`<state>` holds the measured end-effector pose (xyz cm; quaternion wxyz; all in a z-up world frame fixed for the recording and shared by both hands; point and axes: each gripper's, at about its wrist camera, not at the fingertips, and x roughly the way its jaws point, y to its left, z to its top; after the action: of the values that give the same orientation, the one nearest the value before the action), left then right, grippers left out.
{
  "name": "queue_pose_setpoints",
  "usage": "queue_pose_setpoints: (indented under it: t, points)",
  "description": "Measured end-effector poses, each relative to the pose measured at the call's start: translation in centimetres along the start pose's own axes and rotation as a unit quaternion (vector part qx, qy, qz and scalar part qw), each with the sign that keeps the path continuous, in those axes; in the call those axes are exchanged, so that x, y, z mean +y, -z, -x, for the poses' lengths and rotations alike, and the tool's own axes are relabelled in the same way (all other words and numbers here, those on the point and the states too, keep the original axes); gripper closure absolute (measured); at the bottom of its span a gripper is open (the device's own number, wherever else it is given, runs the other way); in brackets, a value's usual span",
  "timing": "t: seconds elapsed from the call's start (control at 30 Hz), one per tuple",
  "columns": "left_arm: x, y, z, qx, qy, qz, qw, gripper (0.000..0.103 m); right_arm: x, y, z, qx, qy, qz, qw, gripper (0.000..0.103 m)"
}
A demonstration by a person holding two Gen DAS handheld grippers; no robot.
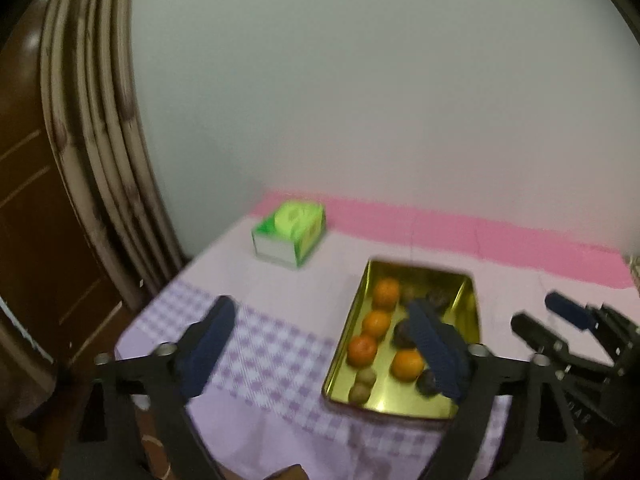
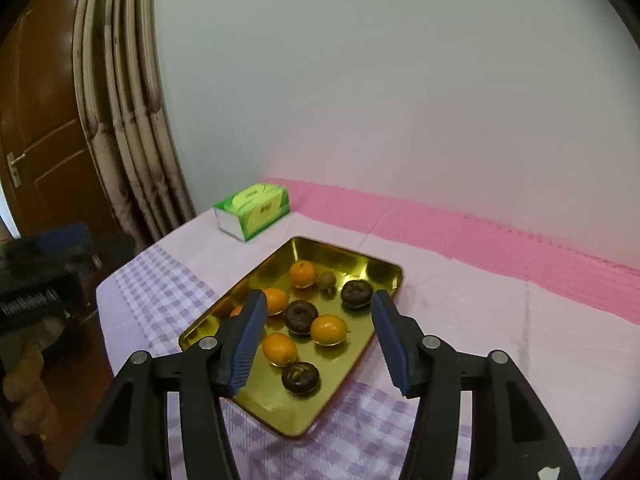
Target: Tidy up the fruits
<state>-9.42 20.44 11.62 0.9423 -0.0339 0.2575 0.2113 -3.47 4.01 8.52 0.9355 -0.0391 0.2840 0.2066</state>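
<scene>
Two grippers hang above the table, both with jaws apart and nothing between the ribbed blue pads. A shiny gold metal tray (image 2: 384, 268), rectangular with rounded corners, sits on the lilac checked tablecloth (image 2: 160, 280), holding round oranges (image 2: 328, 330), dark wrinkled mangosteens (image 2: 300, 378) and small brown kiwis (image 2: 326, 280). The tray lies under the right gripper (image 2: 320, 340), toward 12 o'clock; the left gripper (image 1: 320, 352) has it at 1 o'clock. A green tissue box (image 2: 252, 216) stands at 11 o'clock.
</scene>
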Motion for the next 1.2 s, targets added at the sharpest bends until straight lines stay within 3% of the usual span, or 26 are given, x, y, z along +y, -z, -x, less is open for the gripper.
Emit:
queue_pose_setpoints:
  t: [0.1,0.23,0.4,0.5,0.8,1.2]
  points:
    - [0.0,-0.9,2.7,-0.033,0.013,-0.002,0.9994,0.000,0.0,-0.3,2.4,-0.025,0.008,0.002,1.000,0.045]
    - [0.3,-1.2,4.2,-0.024,0.037,0.006,0.9990,0.000,0.7,-0.2,4.7,-0.058,0.037,0.012,0.998,0.033]
    - [-0.2,-0.2,4.8,-0.018,-0.042,-0.017,0.9988,0.000,1.4,0.3,6.6,-0.087,0.069,0.015,0.994,0.022]
    - [-0.3,0.3,5.2,-0.014,-0.021,-0.020,0.9995,0.000,1.6,0.6,7.2,-0.089,0.071,0.014,0.993,0.019]
    - [0.6,0.5,4.5,0.017,0.027,0.009,0.9994,0.000,2.3,0.8,7.3,-0.081,0.067,0.022,0.994,0.018]
    - [0.9,1.2,2.6,0.049,0.039,0.018,0.9979,0.000,2.6,1.0,6.7,-0.071,0.069,0.020,0.995,0.015]
